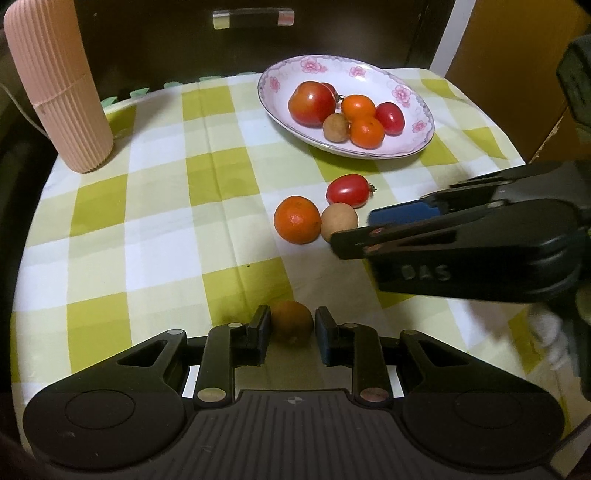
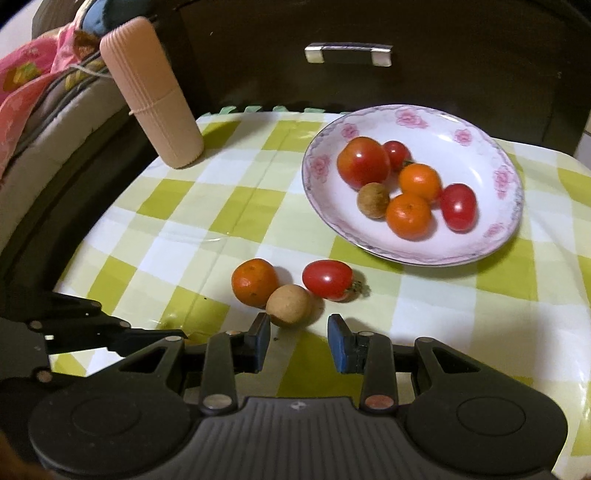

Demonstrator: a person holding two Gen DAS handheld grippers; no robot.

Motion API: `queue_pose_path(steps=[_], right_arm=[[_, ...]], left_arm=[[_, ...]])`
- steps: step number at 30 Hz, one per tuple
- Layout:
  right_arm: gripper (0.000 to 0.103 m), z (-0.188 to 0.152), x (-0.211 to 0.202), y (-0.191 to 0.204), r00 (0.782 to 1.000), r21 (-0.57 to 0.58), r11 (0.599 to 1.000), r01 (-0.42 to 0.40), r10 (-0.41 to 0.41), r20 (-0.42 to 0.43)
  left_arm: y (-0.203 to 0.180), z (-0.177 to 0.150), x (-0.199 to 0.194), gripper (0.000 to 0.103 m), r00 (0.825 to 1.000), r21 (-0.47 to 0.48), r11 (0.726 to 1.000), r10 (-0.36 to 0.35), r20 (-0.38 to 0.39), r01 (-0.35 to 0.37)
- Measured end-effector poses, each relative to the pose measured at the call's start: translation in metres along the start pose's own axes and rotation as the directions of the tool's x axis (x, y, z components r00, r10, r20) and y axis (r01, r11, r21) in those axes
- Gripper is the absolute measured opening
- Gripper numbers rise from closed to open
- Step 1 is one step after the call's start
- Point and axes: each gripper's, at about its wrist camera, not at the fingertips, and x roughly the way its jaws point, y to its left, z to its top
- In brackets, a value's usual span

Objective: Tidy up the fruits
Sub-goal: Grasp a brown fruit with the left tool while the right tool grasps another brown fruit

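A small, dull orange fruit point(image 1: 291, 319) rests on the checked tablecloth point(image 1: 166, 221) between the pads of my left gripper point(image 1: 291, 330), which is shut on it. Farther out lie an orange point(image 1: 297, 219), a brown longan point(image 1: 338, 221) and a red cherry tomato point(image 1: 347, 190). My right gripper point(image 2: 299, 334) stands open just short of the longan point(image 2: 290, 304), nothing between its pads. It reaches in from the right point(image 1: 352, 230) in the left wrist view. The flowered plate point(image 1: 280, 83) behind holds several fruits: tomatoes, two oranges and a longan.
A pink ribbed cylinder point(image 1: 55, 92) stands upright at the table's far left corner. A dark cabinet with a drawer handle point(image 1: 253, 18) rises right behind the table. Folded bedding point(image 2: 29, 74) lies off the left edge. The cloth's left half is bare.
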Motion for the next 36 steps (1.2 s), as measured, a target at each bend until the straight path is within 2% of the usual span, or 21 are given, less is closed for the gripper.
queue_pose_path(steps=[9,12,14,17,18,19,22,29,35,36], right_arm=[[0.033,0.008,0.014,0.007,1.000,-0.054,0.998,-0.012,0.013,0.020],[0.032,0.005,0.013,0.012,1.000,-0.090,0.996,0.012,-0.009,0.028],[0.028,0.001,0.012,0.015,0.999,-0.118,0.992,0.036,-0.034,0.022],[0.028,-0.003,0.006,0.014,0.999,-0.107,0.994,0.037,-0.037,0.005],[0.028,-0.004,0.003,0.014,0.999,-0.103,0.994,0.042,-0.042,0.004],[0.028,-0.005,0.000,0.013,0.999,-0.097,0.994,0.048,-0.048,0.006],[0.028,-0.011,-0.016,0.014,0.998,-0.074,0.996,0.054,-0.052,0.018],[0.028,-0.024,-0.055,0.017,0.996,-0.067,0.995,0.072,-0.068,0.057],[0.028,-0.027,-0.075,0.014,0.993,-0.049,0.995,0.085,-0.081,0.082],[0.028,-0.028,-0.078,0.014,0.993,-0.047,0.995,0.085,-0.081,0.082]], left_arm=[[0.000,-0.002,-0.001,0.037,1.000,0.011,1.000,-0.005,0.008,0.005],[-0.001,-0.003,-0.001,0.038,1.000,0.018,1.000,-0.002,0.017,0.002],[-0.001,-0.003,0.000,0.039,1.000,0.030,1.000,-0.001,0.023,0.000],[0.002,-0.003,0.000,0.053,0.999,0.006,0.999,-0.043,0.025,0.042],[0.002,-0.003,0.001,0.066,0.997,0.006,0.997,-0.072,0.027,0.072],[0.001,-0.004,0.001,0.071,0.995,0.013,0.995,-0.098,0.028,0.097],[-0.009,-0.007,0.001,0.074,0.997,0.056,0.996,-0.065,0.031,0.063],[-0.018,-0.019,-0.004,0.071,0.998,0.105,0.993,0.049,0.046,-0.054],[-0.011,-0.014,-0.005,0.049,0.996,0.060,0.995,0.077,0.049,-0.080],[-0.010,-0.014,-0.006,0.042,0.995,0.056,0.995,0.083,0.048,-0.086]])
